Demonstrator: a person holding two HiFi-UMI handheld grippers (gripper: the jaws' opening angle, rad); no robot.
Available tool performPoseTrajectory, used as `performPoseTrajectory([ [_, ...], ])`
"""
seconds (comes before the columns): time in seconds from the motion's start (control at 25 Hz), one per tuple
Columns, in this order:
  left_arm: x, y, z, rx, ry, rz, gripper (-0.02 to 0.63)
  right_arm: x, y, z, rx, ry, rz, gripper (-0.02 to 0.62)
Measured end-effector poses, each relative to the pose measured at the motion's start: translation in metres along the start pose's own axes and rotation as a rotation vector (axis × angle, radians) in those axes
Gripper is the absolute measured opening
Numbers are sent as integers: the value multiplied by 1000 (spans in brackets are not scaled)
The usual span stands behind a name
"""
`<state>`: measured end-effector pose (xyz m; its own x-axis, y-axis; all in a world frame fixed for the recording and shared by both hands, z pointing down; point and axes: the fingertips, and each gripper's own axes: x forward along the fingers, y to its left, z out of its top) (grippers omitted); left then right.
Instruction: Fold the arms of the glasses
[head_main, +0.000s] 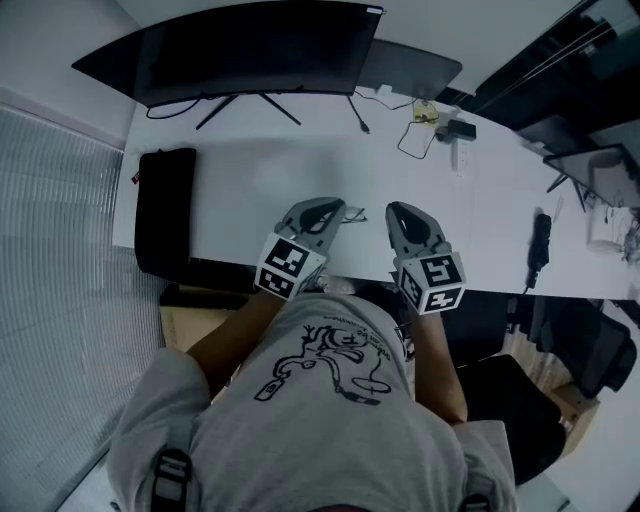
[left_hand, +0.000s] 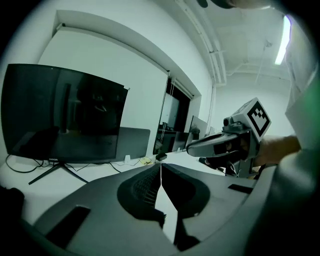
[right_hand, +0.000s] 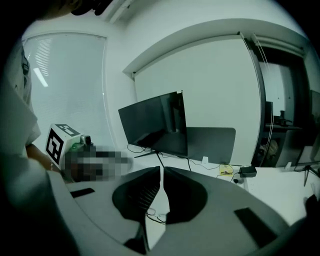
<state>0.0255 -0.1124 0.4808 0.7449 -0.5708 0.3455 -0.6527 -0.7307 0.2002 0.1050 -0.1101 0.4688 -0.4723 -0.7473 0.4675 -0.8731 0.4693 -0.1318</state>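
A pair of thin wire-framed glasses lies on the white table near its front edge, between my two grippers. My left gripper sits just left of the glasses, jaws together and nothing held. My right gripper rests just right of them, also shut and empty. In the right gripper view the glasses show as thin wire below the closed jaw tips. In the left gripper view the jaw tips meet, and the right gripper points in from the right. The glasses' arms are too fine to make out.
A large dark monitor stands at the back of the table, with a grey panel beside it. A black case lies at the left edge. Cables and a small adapter sit at the back right, a black object farther right.
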Motion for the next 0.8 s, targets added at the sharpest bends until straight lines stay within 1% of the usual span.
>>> performPoseTrajectory([
  [0.32,-19,-15,41,-16,-80,-12,20,-29,17,41,-16,-69,19,25],
  [0.6,-38,-31,71,3,-124,-26,20,-56,33,68,-66,-115,41,25],
  [0.8,-51,-40,86,13,-149,-29,21,-71,42,82,-80,-145,45,25],
])
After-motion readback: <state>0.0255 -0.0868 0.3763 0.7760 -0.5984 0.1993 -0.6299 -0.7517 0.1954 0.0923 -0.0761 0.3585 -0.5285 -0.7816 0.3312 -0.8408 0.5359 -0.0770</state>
